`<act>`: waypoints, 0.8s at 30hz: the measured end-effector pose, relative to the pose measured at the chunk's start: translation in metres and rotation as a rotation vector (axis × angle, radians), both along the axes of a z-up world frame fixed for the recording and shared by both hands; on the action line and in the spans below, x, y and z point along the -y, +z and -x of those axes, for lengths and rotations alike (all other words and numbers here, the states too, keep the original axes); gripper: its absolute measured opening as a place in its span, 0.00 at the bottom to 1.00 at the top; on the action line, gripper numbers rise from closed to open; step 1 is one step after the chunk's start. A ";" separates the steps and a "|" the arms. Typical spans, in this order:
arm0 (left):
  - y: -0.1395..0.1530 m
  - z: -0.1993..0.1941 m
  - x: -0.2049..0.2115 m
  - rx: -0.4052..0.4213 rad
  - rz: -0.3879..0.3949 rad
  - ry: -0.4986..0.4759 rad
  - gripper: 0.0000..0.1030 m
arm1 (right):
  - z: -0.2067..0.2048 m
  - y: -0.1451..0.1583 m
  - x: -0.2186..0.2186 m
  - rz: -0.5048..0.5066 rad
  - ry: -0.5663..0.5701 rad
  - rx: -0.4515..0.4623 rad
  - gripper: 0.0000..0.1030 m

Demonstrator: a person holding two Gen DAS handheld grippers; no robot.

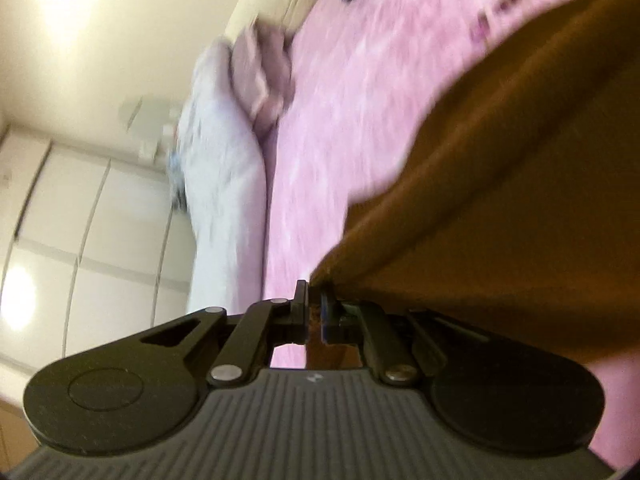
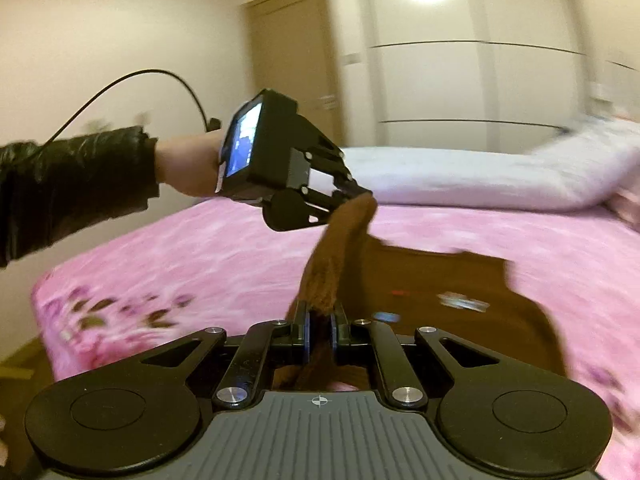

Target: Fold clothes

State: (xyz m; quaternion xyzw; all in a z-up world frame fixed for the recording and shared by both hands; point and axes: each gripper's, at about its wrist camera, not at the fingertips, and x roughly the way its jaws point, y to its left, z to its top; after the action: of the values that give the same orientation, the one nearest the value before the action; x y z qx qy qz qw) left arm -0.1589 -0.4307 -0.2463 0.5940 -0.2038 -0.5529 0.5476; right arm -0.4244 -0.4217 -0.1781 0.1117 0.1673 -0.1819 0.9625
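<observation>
- Where the room opens out behind the bed, a cream wall (image 2: 100, 40) meets a white wardrobe (image 2: 472, 60) with curved doors crossed by thin dark lines, and a tan door (image 2: 292, 52) stands between them; lamp glare shows on the wardrobe front.
- Filling the lower part of both views, the bed (image 2: 200, 248) carries a pink fleecy cover with darker flower prints near its left corner.
- Along the far side of the bed lies a pale grey-white pillow (image 2: 460, 176); in the left wrist view a small mauve folded cloth (image 1: 264, 76) sits just beside it.
- Spread across the cover is the brown garment (image 2: 460, 280), part lying flat on the bed, part lifted in a taut twisted strip between the two tools.
- At the far end of that strip, the left hand-held gripper (image 2: 362, 196) is clenched on the garment's edge, held by a hand (image 2: 188, 168) in a black shiny sleeve, with a black cable (image 2: 120, 84) arching behind it.
- Nearest the camera, the right hand-held gripper (image 2: 320, 326) is clamped on the bunched brown fabric, its jaws pressed against the cloth from both sides.
</observation>
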 end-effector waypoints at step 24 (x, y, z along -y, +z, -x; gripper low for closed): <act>-0.039 0.050 -0.048 -0.609 -0.099 0.267 0.31 | 0.095 -0.068 0.068 -0.344 -0.275 -0.024 0.07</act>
State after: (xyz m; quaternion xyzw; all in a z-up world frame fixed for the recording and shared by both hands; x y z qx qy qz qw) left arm -0.2089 -0.3825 -0.2855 0.4488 0.0758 -0.6377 0.6215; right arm -0.5193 -0.4902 -0.2456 0.2941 0.1905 -0.2815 0.8933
